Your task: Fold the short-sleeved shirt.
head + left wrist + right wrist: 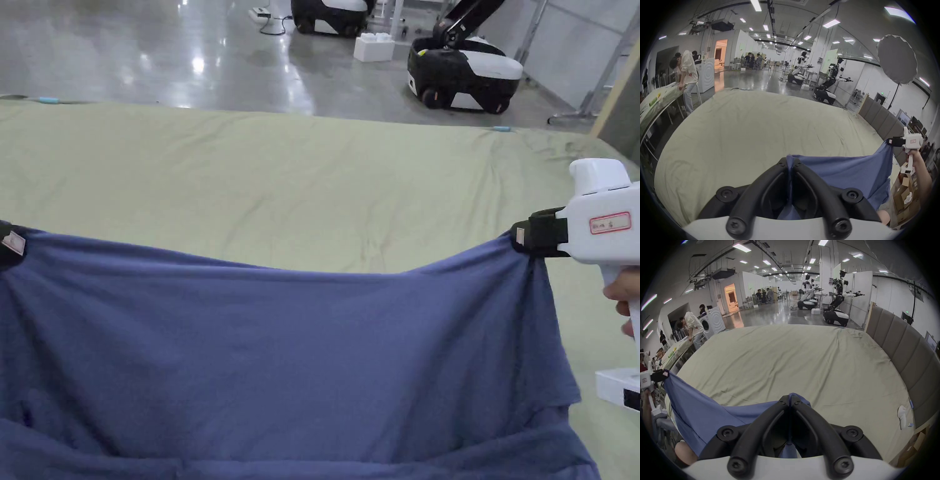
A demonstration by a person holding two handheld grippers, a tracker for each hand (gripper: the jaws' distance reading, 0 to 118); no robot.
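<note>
No fold shows yet: the blue short-sleeved shirt (281,350) hangs stretched above the green-sheeted bed (300,187), one corner clamped in the closed left gripper (790,162) and the other in the closed right gripper (790,398), so laying out and folding remain.

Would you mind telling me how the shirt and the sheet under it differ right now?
The shirt is blue; the sheet is pale green. The shirt hangs stretched between the left tool and right tool, its top edge sagging; the sheet lies spread flat over the bed. Both are plain, lightly creased fabric.
</note>
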